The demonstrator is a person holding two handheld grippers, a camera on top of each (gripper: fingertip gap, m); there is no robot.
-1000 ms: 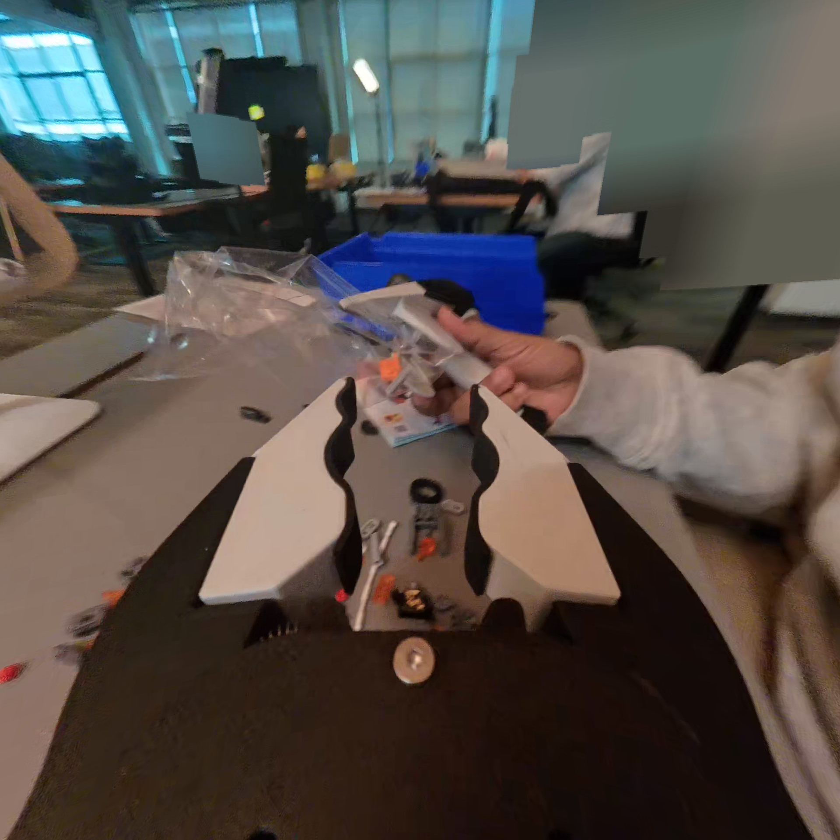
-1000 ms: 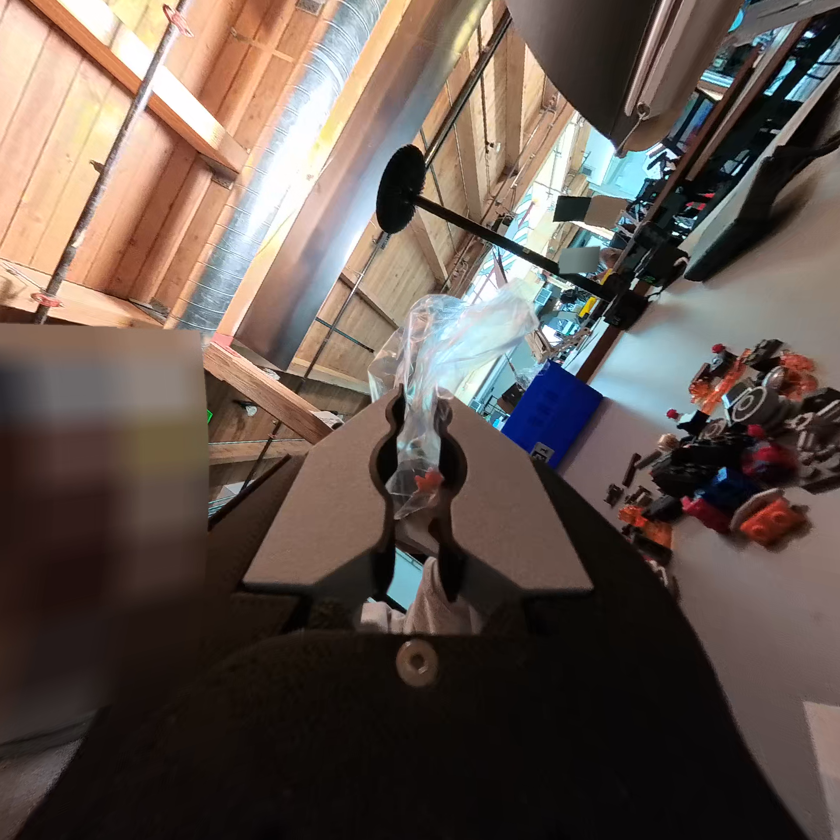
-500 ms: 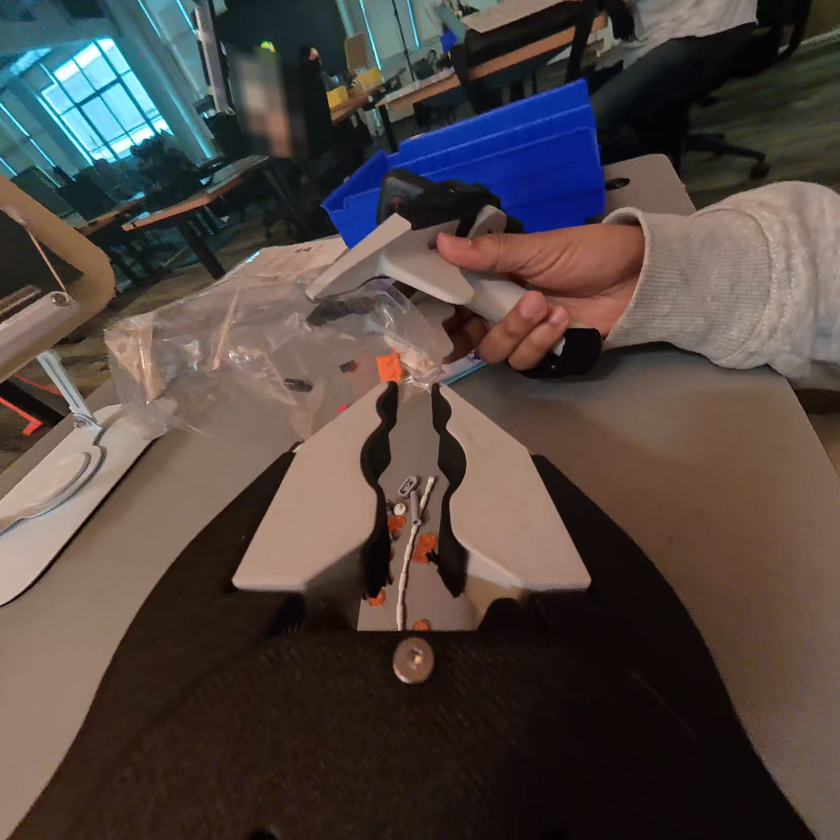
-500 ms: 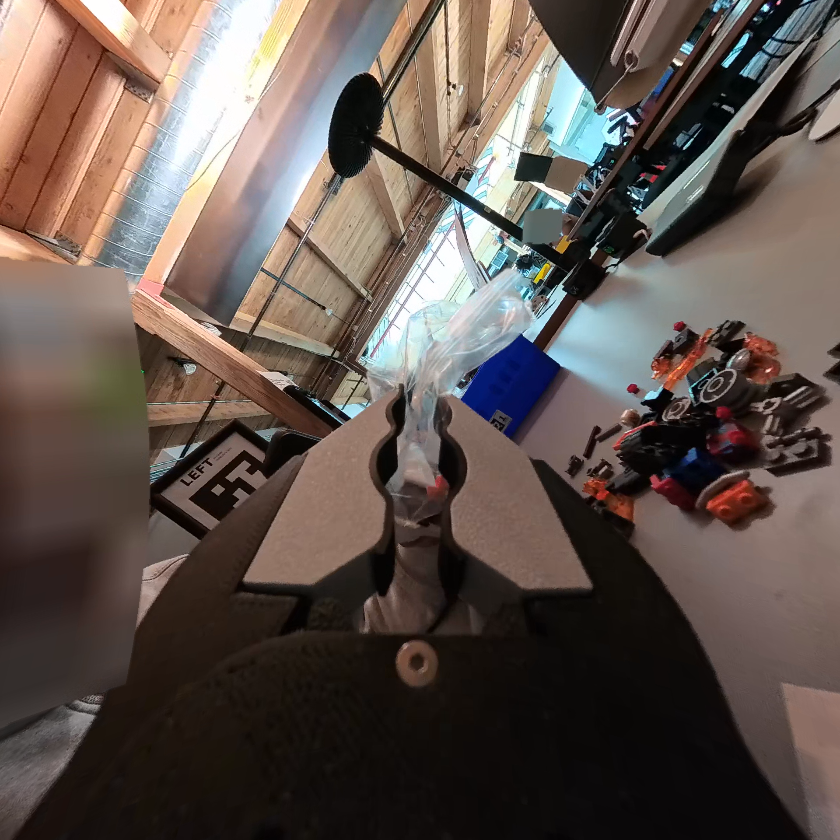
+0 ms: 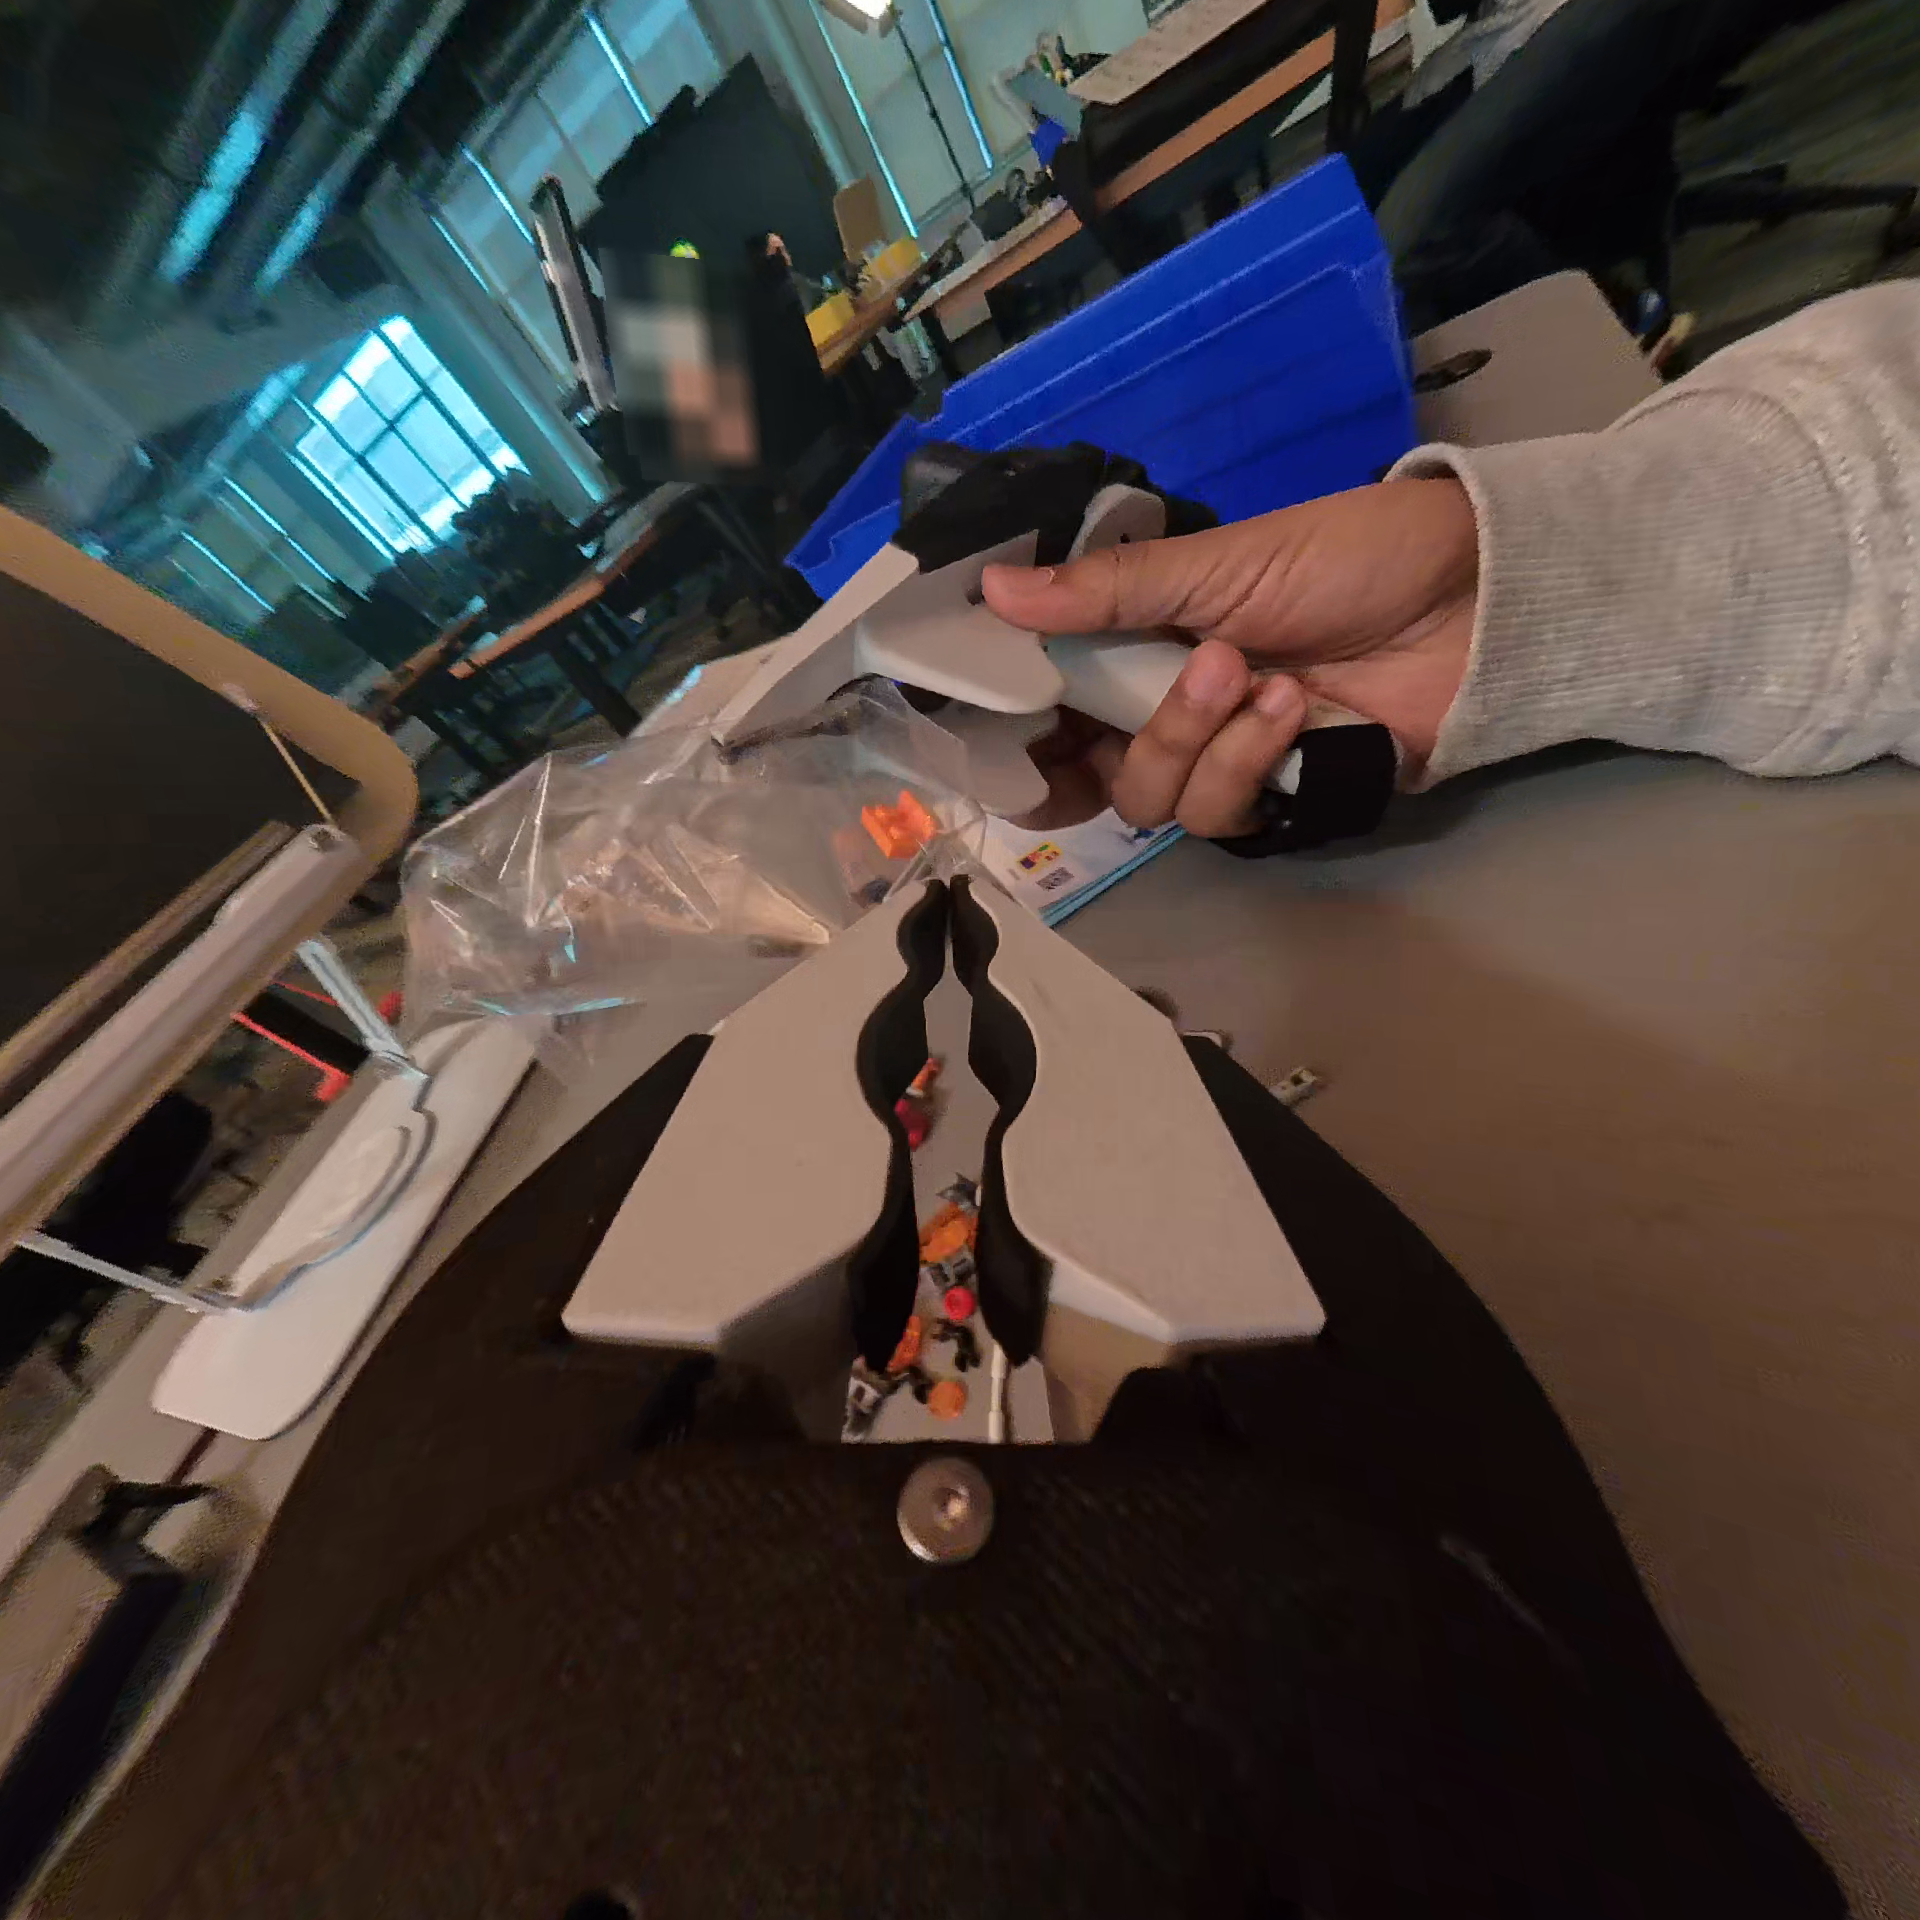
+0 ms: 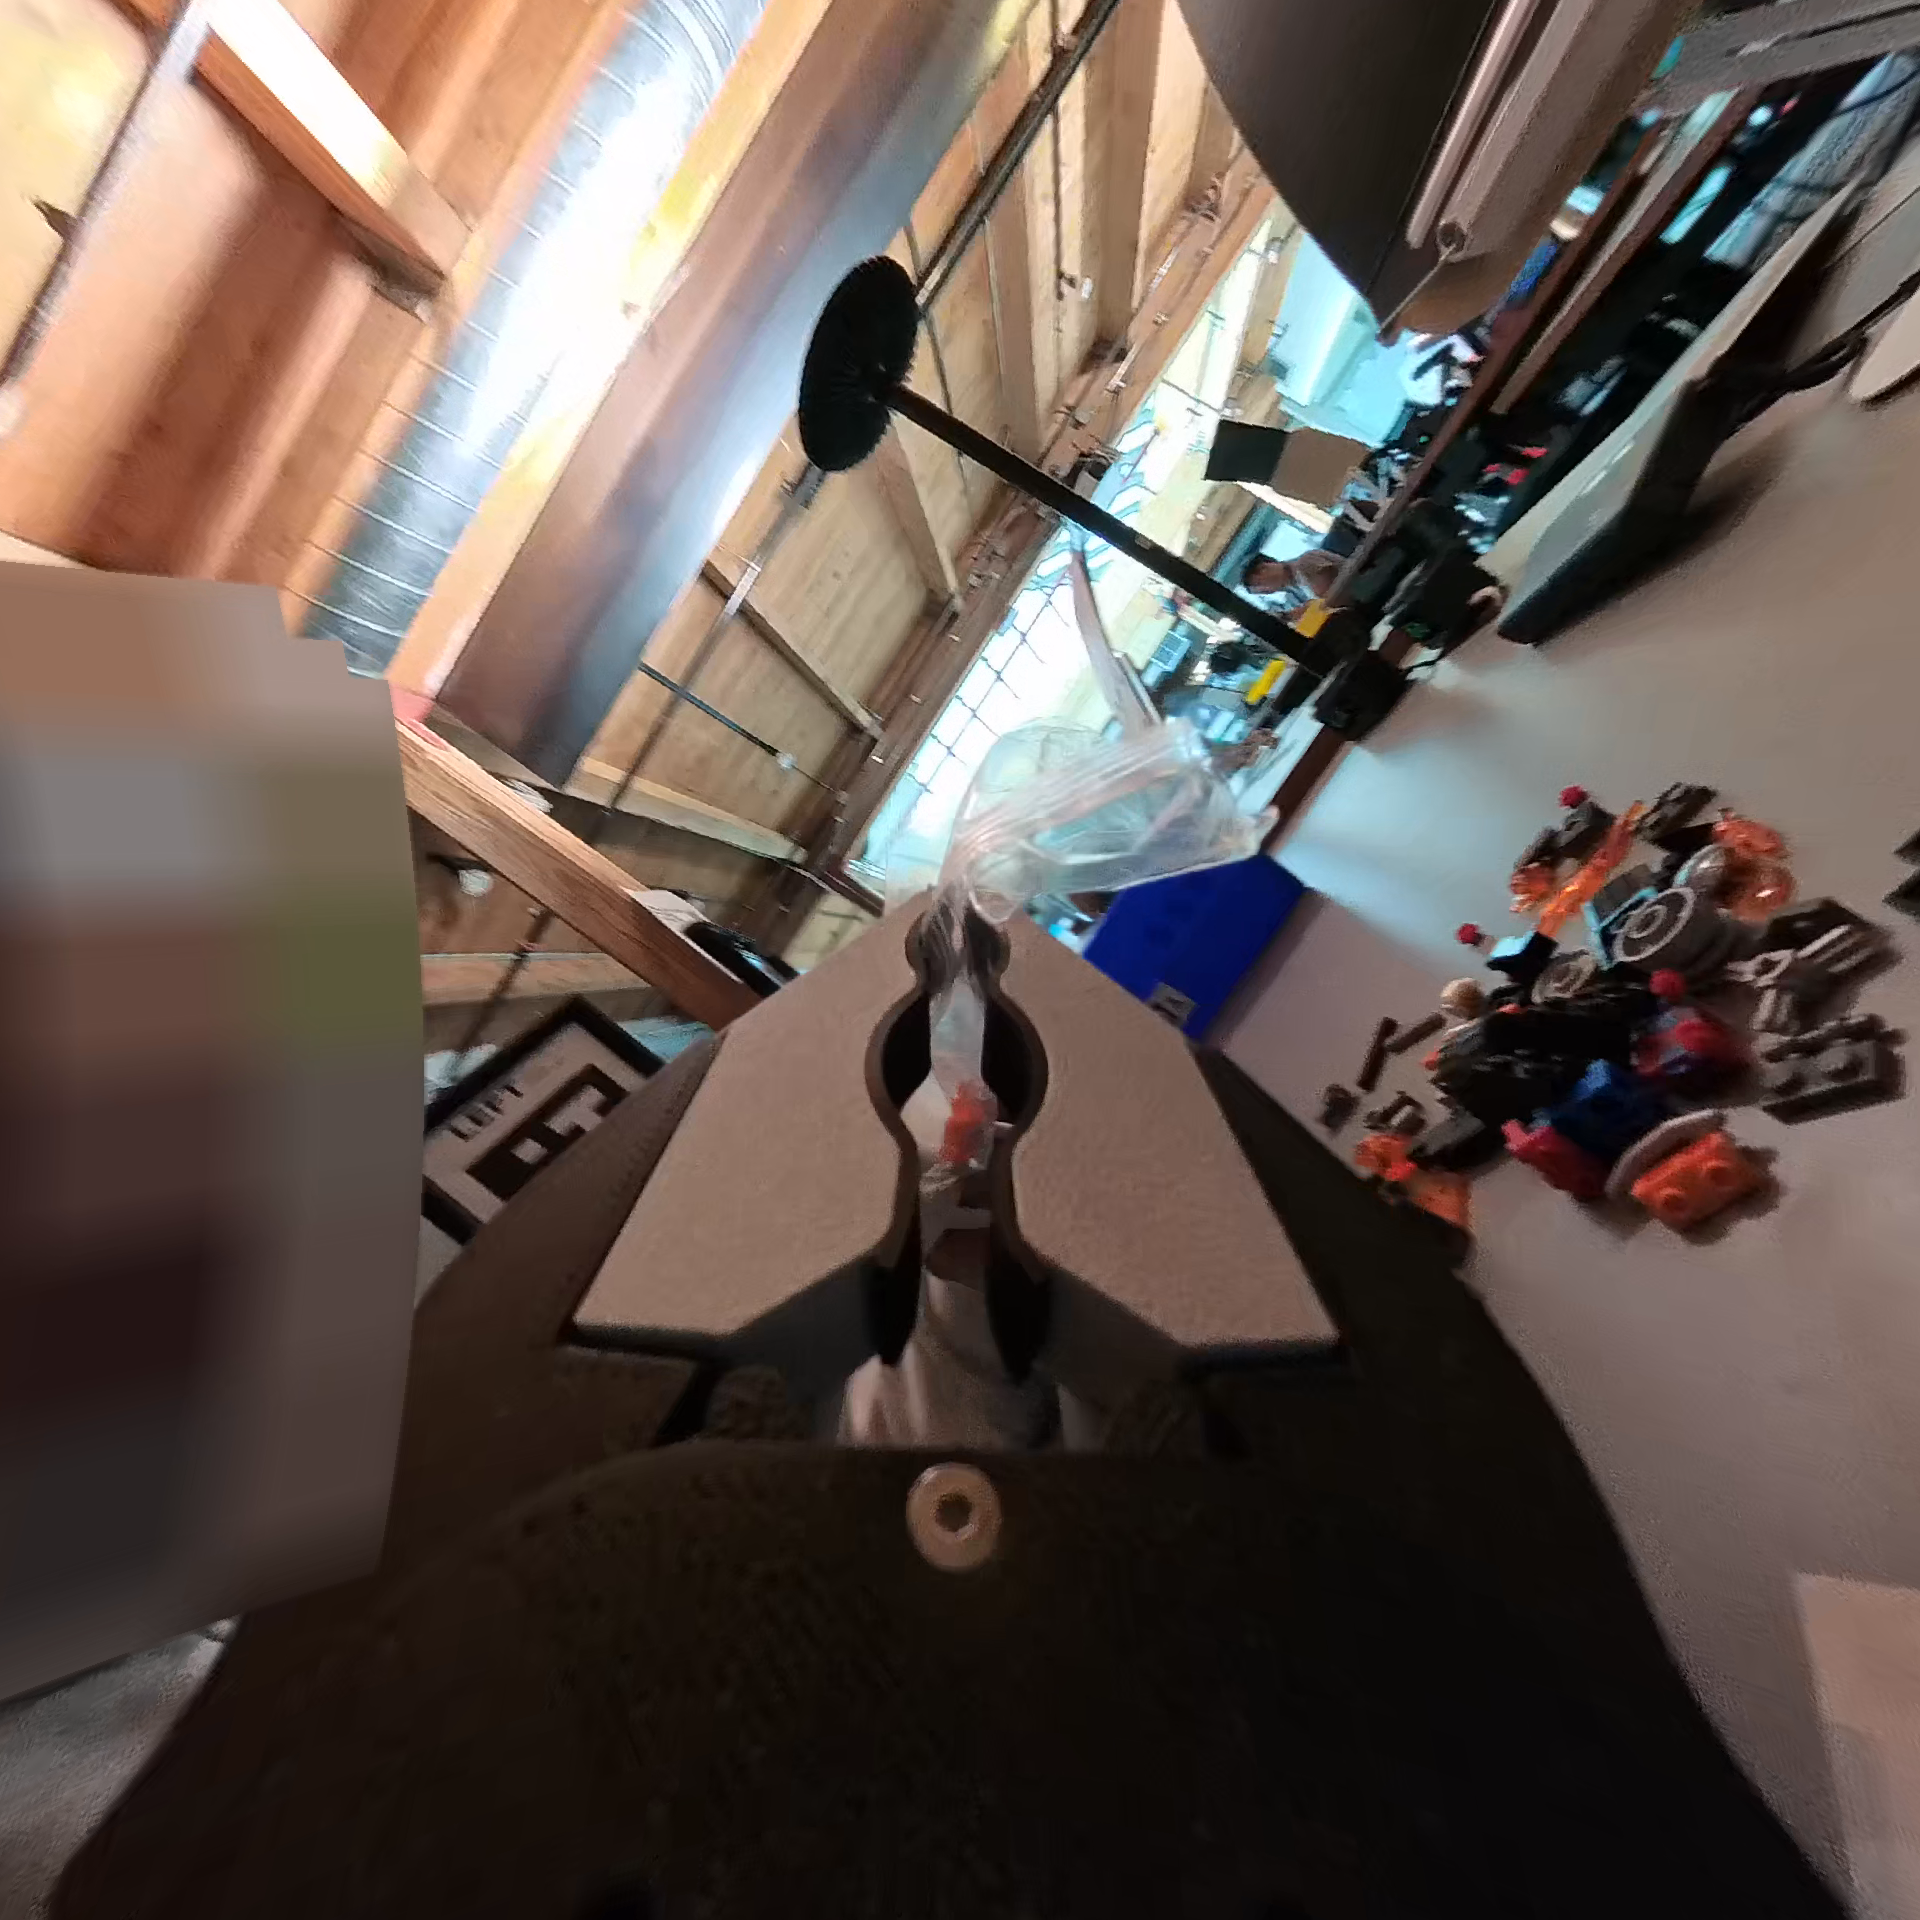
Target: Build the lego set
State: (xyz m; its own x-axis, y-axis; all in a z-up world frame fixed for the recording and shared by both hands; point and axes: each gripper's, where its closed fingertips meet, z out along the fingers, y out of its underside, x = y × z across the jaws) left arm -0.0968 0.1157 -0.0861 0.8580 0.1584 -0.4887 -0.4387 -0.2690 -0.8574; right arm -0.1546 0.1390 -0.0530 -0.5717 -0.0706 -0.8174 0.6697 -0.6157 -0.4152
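Observation:
A clear plastic bag (image 5: 644, 894) holding an orange Lego piece (image 5: 896, 826) and a few small parts hangs between the two grippers. My left gripper (image 5: 948, 891) has its tips together on the bag's near corner. My right gripper (image 5: 732, 740), held in a hand (image 5: 1278, 613), is shut on the bag's upper edge. In the right wrist view the right gripper (image 6: 961, 935) pinches the bag (image 6: 1091, 831), with an orange piece (image 6: 961, 1127) between its fingers. Loose Lego pieces (image 5: 940, 1247) lie on the table under my left gripper.
A pile of black, orange, blue and red Lego parts (image 6: 1662, 1018) lies on the grey table (image 5: 1507, 1039). An instruction booklet (image 5: 1081, 862) lies under the right hand. A blue bin (image 5: 1195, 343) stands at the far edge. A white stand base (image 5: 312, 1226) is at the left. One gripper's finger ends stand about 7 cm off the other's.
My left gripper has closed from wide open and moved up to the bag's corner. My right gripper has kept hold of the bag and shifted slightly.

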